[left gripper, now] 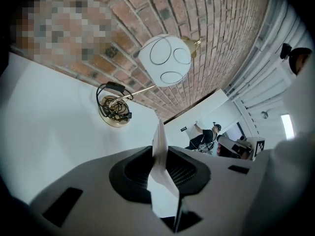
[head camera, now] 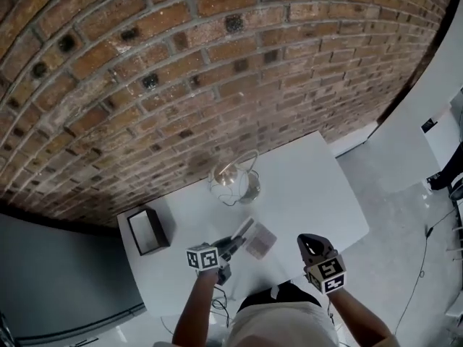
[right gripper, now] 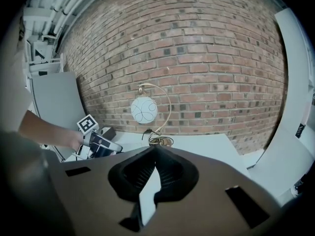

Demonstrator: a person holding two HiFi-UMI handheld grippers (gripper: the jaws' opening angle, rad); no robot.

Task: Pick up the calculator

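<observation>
Left gripper [head camera: 235,244], fingers clenched on one edge of the calculator [head camera: 259,240], which juts toward the lamp [head camera: 233,179] and appears to hang clear of the white surface [head camera: 318,186]. Its own view shows the calculator [left gripper: 160,156] edge-on as a thin pale strip pinched between the pads. Right gripper [head camera: 311,243], fingers closed together on nothing, hovers near the surface's front edge. The calculator is judged a light, stiff plastic slab with a smooth, probably slippery case. A grip across its flat faces suits it; held this near one edge, the free end could pivot, so a deeper hold would be steadier.
</observation>
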